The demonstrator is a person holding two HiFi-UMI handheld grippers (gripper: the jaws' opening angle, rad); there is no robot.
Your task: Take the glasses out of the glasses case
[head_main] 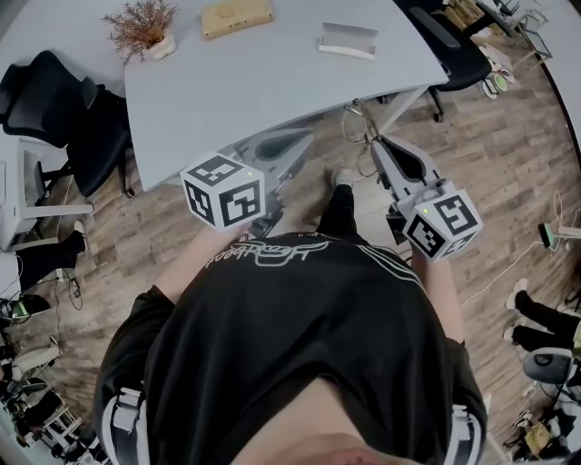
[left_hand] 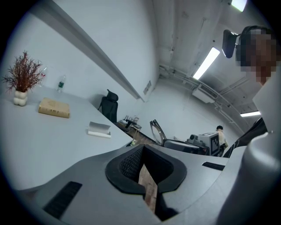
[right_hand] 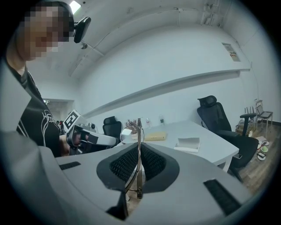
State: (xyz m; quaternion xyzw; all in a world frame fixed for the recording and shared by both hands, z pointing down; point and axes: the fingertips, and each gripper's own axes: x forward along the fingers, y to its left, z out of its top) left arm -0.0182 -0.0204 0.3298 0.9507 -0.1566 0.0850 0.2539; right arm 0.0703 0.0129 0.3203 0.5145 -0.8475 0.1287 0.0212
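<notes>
The glasses case [head_main: 348,41] lies open on the grey table [head_main: 263,86], far from both grippers; it also shows as the white case [left_hand: 99,129] and case [right_hand: 189,144]. My right gripper [head_main: 375,145] is shut on the thin-framed glasses [head_main: 357,123], held in the air off the table's near edge. A temple of the glasses [right_hand: 138,145] runs upright between its jaws [right_hand: 138,165], with a lens above. My left gripper [head_main: 305,138] hangs beside it, shut with nothing in it [left_hand: 142,167]. From there the glasses [left_hand: 158,132] show in the right gripper [left_hand: 189,145].
A tan box [head_main: 236,16] and a dried plant in a white pot [head_main: 141,27] sit at the table's far side. Black office chairs stand at the left [head_main: 64,109] and far right [head_main: 454,36]. Wooden floor [head_main: 508,154] lies under me.
</notes>
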